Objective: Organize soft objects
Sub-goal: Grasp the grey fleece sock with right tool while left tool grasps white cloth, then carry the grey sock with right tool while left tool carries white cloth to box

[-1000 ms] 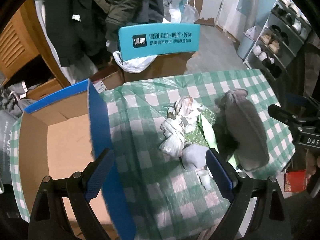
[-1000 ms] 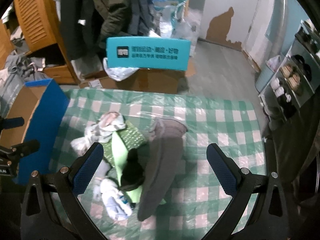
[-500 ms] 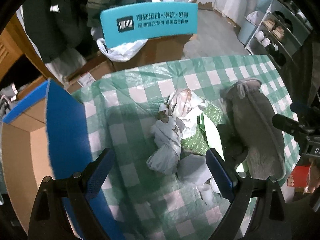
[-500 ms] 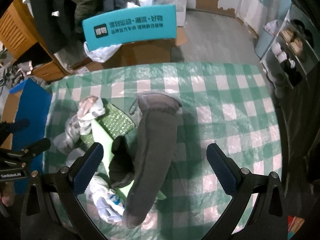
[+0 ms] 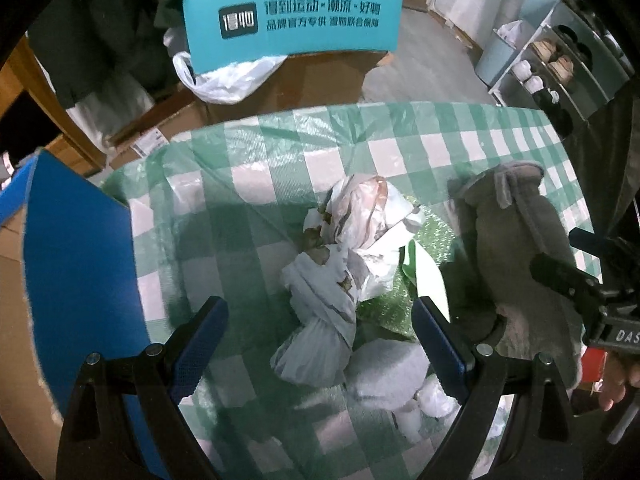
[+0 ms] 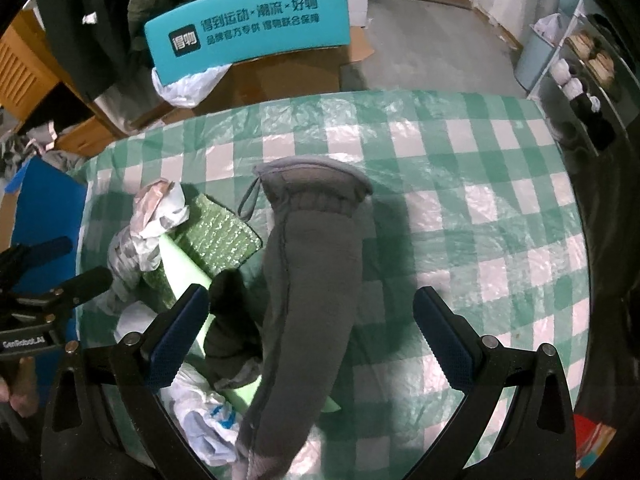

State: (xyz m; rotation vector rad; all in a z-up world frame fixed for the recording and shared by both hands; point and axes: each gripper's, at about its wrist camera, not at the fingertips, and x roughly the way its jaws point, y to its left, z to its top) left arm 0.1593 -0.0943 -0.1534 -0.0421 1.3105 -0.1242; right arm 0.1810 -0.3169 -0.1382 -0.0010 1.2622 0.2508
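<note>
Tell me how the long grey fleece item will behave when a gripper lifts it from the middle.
The grey fleece item looks limp: it lies slumped across the pile, so both ends would probably sag. Its fuzzy surface should grip the pads rather than slip. It overlaps the green textured mat, so lifting it may drag the mat. The right gripper stands open above it.

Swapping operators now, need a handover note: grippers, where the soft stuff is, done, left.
Left gripper: open, empty, over the knotted white bag.
Right gripper: open, empty, over the grey fleece item.
Both lie in one pile with the green mat on the checked tablecloth.
Cardboard box sits at the table's left.
Done: nothing picked yet.
Left: the whole pile.
</note>
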